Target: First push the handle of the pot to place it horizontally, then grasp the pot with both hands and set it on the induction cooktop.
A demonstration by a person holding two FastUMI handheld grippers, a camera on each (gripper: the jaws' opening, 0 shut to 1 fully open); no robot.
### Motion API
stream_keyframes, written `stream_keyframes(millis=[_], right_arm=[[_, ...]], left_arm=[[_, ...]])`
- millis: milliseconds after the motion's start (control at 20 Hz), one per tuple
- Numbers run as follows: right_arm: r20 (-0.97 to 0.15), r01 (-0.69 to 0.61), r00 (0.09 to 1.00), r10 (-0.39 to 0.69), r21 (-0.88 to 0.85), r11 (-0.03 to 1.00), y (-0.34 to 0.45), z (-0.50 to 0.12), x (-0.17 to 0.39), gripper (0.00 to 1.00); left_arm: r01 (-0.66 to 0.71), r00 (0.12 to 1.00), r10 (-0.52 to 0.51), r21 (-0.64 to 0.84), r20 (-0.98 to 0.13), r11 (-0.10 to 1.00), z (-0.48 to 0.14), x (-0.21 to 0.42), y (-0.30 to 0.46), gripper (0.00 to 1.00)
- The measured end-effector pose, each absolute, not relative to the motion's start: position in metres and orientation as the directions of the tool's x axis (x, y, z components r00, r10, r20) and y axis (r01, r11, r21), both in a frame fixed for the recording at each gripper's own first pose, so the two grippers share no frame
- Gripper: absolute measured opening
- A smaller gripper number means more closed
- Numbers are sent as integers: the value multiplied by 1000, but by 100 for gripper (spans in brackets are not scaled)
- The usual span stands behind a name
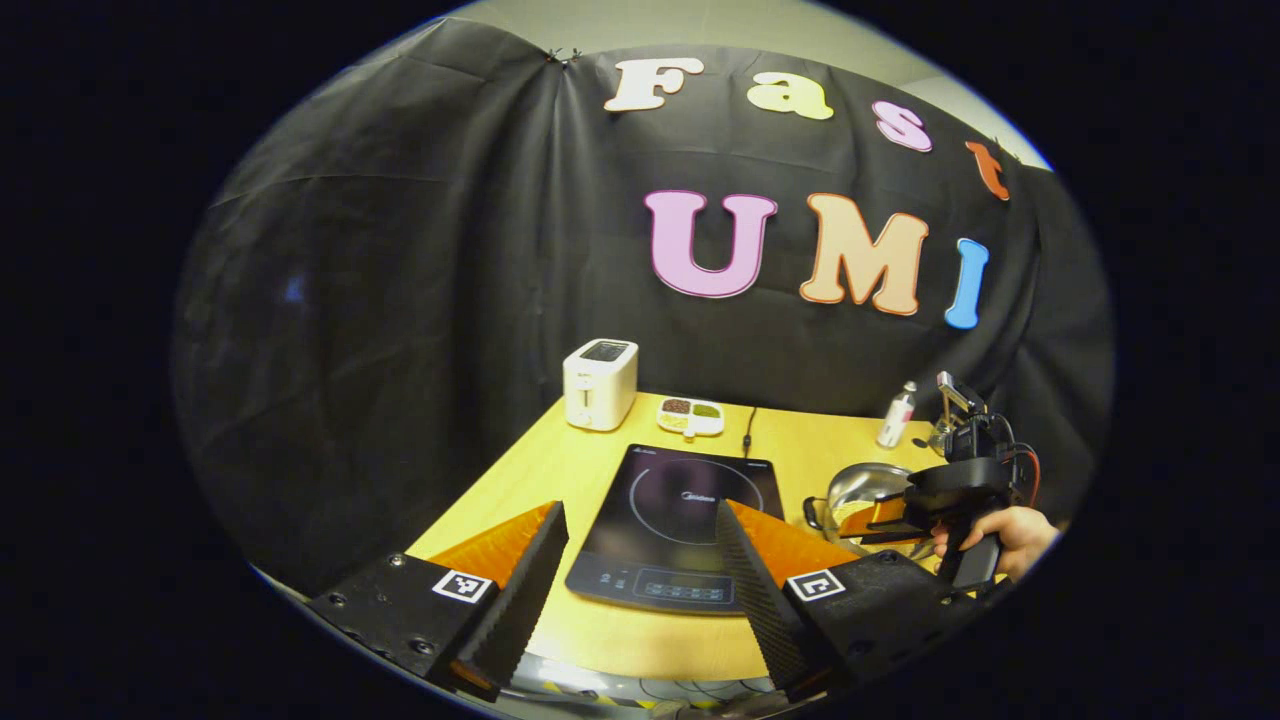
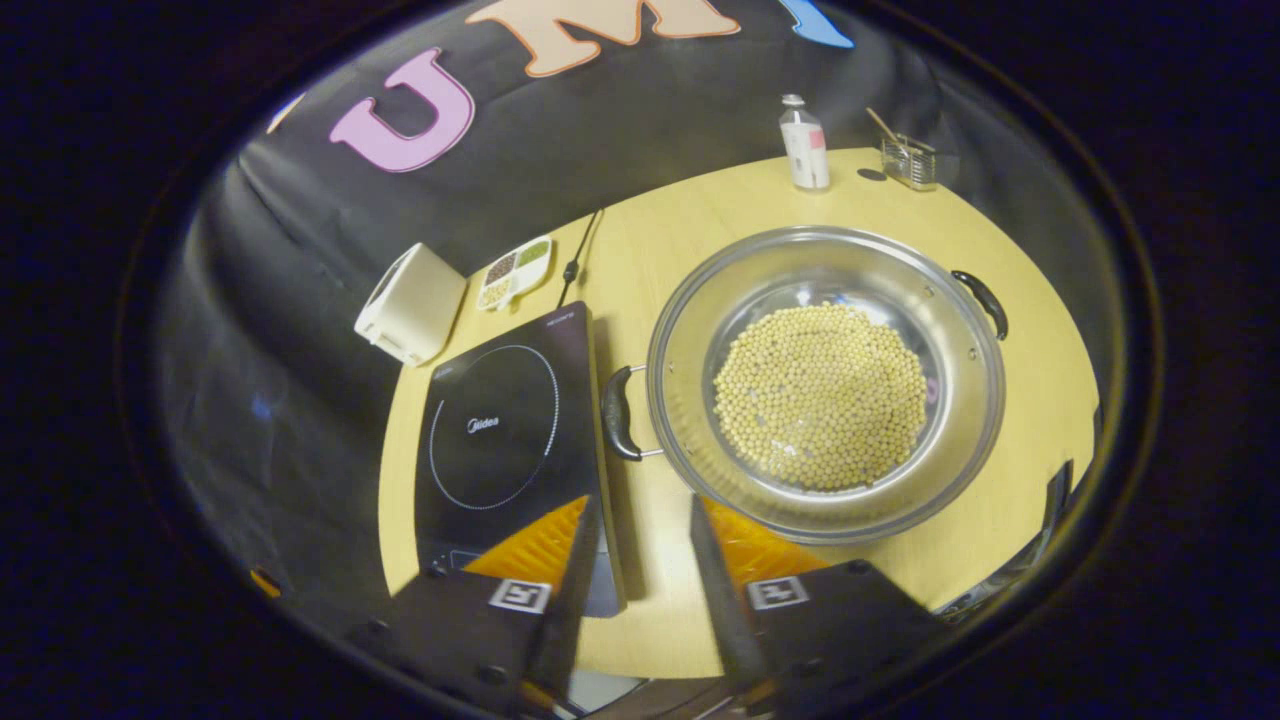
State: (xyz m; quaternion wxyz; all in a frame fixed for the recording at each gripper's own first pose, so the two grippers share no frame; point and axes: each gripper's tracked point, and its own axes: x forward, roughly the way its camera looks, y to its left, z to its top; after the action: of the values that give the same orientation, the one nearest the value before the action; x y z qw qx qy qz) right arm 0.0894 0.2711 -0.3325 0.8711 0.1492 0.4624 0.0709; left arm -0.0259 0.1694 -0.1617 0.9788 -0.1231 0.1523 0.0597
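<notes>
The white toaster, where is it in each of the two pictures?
Left gripper view: the white toaster stands at the table's far left corner, left of centre in the picture.
Right gripper view: it lies tilted at the left, by the table's edge.
Shared landmark: the black induction cooktop just in front of it.

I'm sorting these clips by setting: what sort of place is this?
Likely a mock kitchen counter in a cloth-walled booth: an induction cooktop, a toaster and a pot of beans stand on a wooden table.
</notes>
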Motion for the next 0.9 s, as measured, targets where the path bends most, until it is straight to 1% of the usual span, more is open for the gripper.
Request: stream_keyframes(millis=[150,200,250,300,550,900], right_arm=[[-774,9,575,265,330,944,246,-321,81,100],[-773,10,579,261,327,945,236,-318,78,94],[-771,11,584,254,320,947,224,-314,77,93],[-771,12,589,242,308,951,210,-313,77,100],[-782,41,592,196,272,962,147,-308,79,100],[-806,75,567,169,255,964,63,-311,125,100]], left_arm=[[-85,949,-1,-258,-316,962,-163,-13,146,91],[-68,945,-24,-267,-327,961,-166,-9,138,91],[-47,940,-51,-279,-336,959,-170,-4,129,95],[-31,935,-75,-290,-347,957,-172,-2,121,95],[44,898,-184,-334,-400,942,-191,17,77,95],[72,823,-290,-417,-489,906,-218,59,13,95]])
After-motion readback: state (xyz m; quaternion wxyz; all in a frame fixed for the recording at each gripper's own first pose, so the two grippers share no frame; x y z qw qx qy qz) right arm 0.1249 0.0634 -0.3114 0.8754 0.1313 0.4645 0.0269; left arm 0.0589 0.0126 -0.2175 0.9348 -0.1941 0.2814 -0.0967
